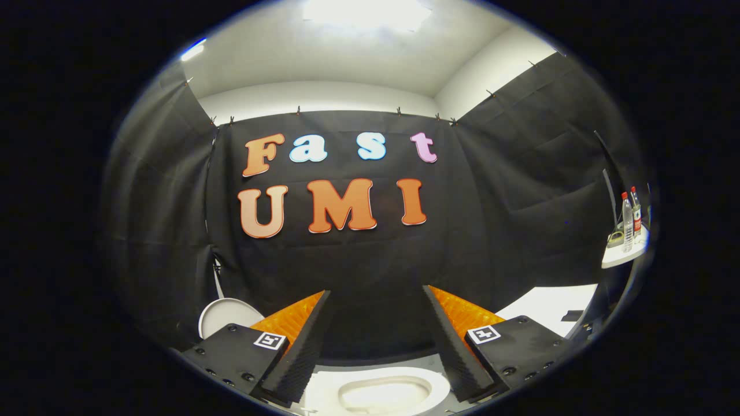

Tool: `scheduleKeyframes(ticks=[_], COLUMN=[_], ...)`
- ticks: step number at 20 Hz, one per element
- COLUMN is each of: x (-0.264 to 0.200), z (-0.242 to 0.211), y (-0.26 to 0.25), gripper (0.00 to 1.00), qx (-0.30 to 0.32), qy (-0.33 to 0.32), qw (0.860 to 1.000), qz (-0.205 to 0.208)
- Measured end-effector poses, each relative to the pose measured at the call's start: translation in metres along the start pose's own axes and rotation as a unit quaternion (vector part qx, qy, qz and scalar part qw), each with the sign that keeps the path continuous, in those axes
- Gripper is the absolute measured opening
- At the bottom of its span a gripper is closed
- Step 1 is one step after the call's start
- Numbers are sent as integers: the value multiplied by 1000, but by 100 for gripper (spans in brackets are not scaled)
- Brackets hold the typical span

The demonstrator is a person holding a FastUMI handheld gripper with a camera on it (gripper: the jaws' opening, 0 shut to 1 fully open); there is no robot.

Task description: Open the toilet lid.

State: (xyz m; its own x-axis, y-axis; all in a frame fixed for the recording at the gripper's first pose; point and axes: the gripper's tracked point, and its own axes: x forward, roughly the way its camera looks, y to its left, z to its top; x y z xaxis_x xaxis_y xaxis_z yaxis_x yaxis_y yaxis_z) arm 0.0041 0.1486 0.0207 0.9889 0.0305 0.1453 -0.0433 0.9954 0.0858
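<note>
The white toilet point(378, 394) lies low down between my fingers, close beneath them. I see its rim as a white ring around an oval hollow. Whether the lid stands up or lies elsewhere I cannot tell. My gripper point(376, 290) is open, its two fingers spread wide and pointing at the black cloth wall above the toilet. Nothing is held between them, and neither finger touches the toilet.
A white round object point(226, 315) leans by the wall beyond the left finger, with a thin white line rising behind it. Far right, a small white shelf point(621, 257) carries two clear bottles point(628, 222). A pale flat surface point(558, 306) lies beyond the right finger.
</note>
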Motion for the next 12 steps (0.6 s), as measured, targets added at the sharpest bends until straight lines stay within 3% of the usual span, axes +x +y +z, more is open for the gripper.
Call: scheduleKeyframes(ticks=[6,12], x=[-16,-24], z=[8,7], y=[-50,-89], gripper=[98,98], qx=[-21,-91], qy=[0,7], qw=[1000,994], qz=[-21,-59])
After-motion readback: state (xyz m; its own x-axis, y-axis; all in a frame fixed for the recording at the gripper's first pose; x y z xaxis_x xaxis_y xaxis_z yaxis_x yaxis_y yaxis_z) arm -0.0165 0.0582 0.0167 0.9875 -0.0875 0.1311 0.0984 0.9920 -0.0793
